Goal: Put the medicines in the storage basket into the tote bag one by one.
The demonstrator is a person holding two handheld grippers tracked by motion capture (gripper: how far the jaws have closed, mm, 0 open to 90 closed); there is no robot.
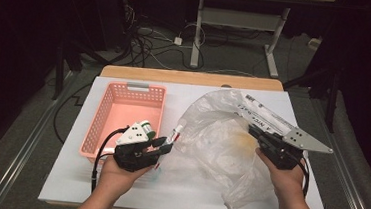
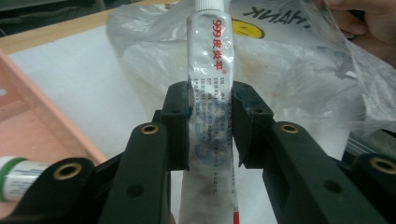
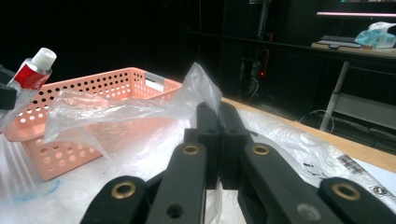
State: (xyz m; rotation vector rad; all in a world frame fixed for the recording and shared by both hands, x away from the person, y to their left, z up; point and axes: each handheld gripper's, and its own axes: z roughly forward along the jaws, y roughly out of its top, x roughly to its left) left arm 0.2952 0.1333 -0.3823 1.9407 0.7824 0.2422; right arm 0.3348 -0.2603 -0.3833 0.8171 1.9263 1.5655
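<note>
Between the black jaws of the left gripper (image 2: 211,123) stands a white squeeze tube of ointment with red print and a white cap (image 2: 210,70), the pads pressed on its flattened middle so that its cap end rises past the fingertips and its crimped tail hangs below them. In the high view that gripper (image 1: 162,145) holds the tube (image 1: 175,133) just outside the mouth of the crumpled clear plastic bag (image 1: 220,142), with the pink perforated plastic basket (image 1: 103,123) close on its other side. The right gripper (image 3: 218,121) has its jaws fully together, pinching a fold of the bag's film between the tips and holding the bag up and open. A green-and-white capped tube (image 2: 18,177) lies in the basket behind the left fingers. By my reading, the ointment tube is out of the bag, and carrying it over the basket rim and letting go is left.
</note>
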